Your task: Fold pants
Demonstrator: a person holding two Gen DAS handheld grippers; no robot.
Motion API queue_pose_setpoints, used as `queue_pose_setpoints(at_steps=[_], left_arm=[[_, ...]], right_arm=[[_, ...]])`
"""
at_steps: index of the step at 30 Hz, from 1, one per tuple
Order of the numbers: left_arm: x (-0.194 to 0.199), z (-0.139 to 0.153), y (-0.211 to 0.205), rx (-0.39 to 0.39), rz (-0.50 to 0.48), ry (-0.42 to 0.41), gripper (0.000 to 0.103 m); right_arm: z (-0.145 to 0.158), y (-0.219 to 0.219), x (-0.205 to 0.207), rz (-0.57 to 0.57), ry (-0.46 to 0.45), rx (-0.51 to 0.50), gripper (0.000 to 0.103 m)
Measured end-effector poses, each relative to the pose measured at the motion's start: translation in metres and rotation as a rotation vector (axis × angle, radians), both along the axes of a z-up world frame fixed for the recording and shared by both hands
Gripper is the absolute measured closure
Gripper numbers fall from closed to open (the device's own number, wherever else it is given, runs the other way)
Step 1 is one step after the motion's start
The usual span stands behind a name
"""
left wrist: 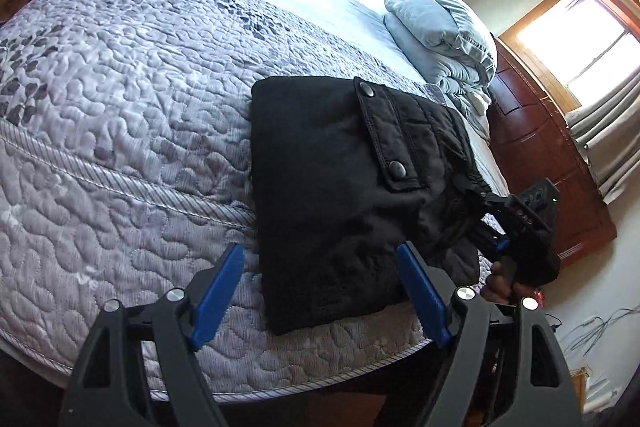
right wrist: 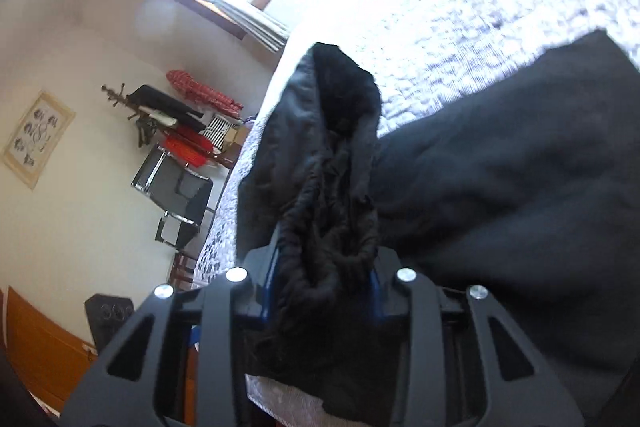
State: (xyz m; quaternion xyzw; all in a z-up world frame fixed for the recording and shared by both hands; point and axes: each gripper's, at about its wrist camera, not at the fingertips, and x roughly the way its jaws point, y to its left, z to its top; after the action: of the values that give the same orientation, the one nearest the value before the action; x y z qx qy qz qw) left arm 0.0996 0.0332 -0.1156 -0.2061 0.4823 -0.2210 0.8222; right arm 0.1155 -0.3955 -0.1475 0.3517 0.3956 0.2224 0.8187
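While the black pants (left wrist: 340, 187) lie folded into a thick rectangle on the quilted bedspread (left wrist: 120, 87) near the bed's lower edge, the left gripper (left wrist: 320, 267) hovers at bottom centre of its view with its blue fingers (left wrist: 220, 291) spread apart, nothing between them. At right of that view, a hand (left wrist: 504, 283) holds the right gripper (right wrist: 320, 283), whose jaws are clamped on the bunched elastic waistband (right wrist: 332, 227) of the pants. Folded pale blue bedding (left wrist: 440, 31) sits at upper right, beside a sunlit window (left wrist: 576, 39).
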Motion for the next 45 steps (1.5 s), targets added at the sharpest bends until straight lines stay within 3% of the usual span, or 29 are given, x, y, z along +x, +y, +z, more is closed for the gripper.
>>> queue_pose_setpoints(at_steps=[10, 30, 37, 45], left_arm=[[0.008, -0.008, -0.022, 0.045, -0.023, 0.026, 0.023], [0.009, 0.000, -0.039, 0.081, -0.061, 0.004, 0.023], [0.012, 0.003, -0.053, 0.088, -0.089, -0.008, 0.023], [0.013, 0.008, -0.073, 0.107, -0.132, -0.037, 0.023]], right_arm=[[0.058, 0.013, -0.014, 0.047, -0.137, -0.055, 0.072], [0.104, -0.046, -0.053, -0.013, -0.229, -0.072, 0.072], [0.110, -0.069, -0.064, -0.059, -0.237, -0.098, 0.072], [0.097, -0.096, -0.074, -0.109, -0.198, -0.114, 0.072]])
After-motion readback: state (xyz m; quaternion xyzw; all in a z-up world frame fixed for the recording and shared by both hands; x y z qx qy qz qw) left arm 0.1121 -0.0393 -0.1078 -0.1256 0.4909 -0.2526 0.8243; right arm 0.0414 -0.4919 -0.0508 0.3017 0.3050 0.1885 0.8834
